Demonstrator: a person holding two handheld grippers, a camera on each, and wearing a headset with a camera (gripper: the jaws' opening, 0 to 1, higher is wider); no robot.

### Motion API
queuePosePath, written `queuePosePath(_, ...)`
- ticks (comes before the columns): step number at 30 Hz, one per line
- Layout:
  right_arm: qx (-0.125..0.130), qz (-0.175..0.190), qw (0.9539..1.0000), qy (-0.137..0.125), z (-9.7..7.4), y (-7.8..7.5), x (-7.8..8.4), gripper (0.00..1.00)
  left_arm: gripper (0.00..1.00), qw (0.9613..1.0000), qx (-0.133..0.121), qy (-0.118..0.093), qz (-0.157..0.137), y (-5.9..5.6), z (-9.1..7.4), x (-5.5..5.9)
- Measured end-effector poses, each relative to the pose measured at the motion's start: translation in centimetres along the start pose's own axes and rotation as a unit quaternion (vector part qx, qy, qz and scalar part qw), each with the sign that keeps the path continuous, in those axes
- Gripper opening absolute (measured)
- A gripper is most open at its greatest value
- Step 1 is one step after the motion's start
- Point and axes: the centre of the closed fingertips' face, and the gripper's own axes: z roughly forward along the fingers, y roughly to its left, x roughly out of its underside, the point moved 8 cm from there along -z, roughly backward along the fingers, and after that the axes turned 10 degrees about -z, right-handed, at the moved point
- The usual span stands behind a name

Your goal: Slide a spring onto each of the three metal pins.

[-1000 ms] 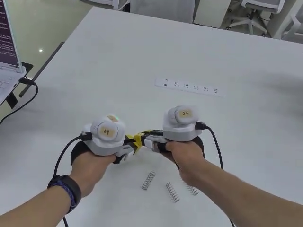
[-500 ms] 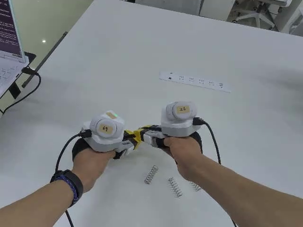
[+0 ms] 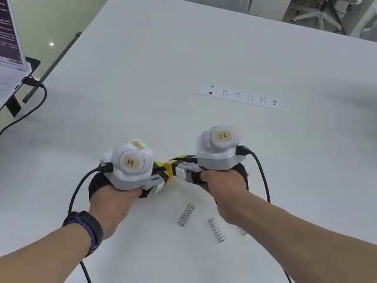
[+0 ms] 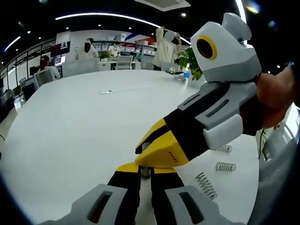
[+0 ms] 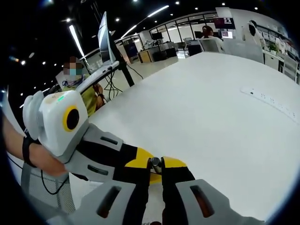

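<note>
Here, three wire springs lay on the white table [image 3: 147, 71], close in front of the person: one spring [image 3: 186, 213] slanted, a second spring [image 3: 215, 229] just beside it, and a third spring [image 3: 241, 231] partly hidden under the right forearm. They were thin, grey and coiled, and lay apart from each other.

Just beyond them the two grippers met tip to tip above the table. In the left gripper view, a small grey metal piece [image 4: 146, 172] sat between the yellow jaw tips, which were narrow around it. In the right gripper view, a small round metal piece [image 5: 155, 162] sat between that gripper's jaws, also narrow. I could not tell whether each piece was a pin or a spring.

The left gripper [image 3: 165, 172] pointed to the right and the right gripper [image 3: 181, 169] pointed to the left, their yellow tips touching or almost touching. The left hand [image 3: 115, 203] and the right hand [image 3: 224, 188] each held a gripper from below, with the forearms coming in from the near edge. A dark wristband [image 3: 82, 227] was on the left wrist.

Farther away a white power strip [image 3: 242, 97] lay flat on the table.
</note>
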Motion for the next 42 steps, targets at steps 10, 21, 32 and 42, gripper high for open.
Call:
queuePosePath(10, -0.004, -0.003, 1.0, 0.002, 0.0, 0.24, 0.22, 0.07, 0.0, 1.0, -0.001, -0.001, 0.006, -0.07, 0.08, 0.31)
queuePosePath(21, -0.008, -0.007, 0.9999, 0.005, -0.02, 0.38, 0.28, 0.08, 0.0, 0.9998, -0.005, 0.003, 0.017, -0.14, 0.37, 0.61)
queuePosePath(32, -0.012, -0.017, 0.9998, 0.006, 0.0, 0.46, 0.28, 0.1, 0.0, 0.9993, -0.006, 0.002, 0.036, -0.24, 0.36, 0.69)
queuePosePath(42, -0.013, -0.022, 0.9997, 0.005, -0.15, 0.37, 0.27, 0.15, 0.0, 0.9992, -0.007, 0.002, 0.04, -0.22, 0.5, 0.67)
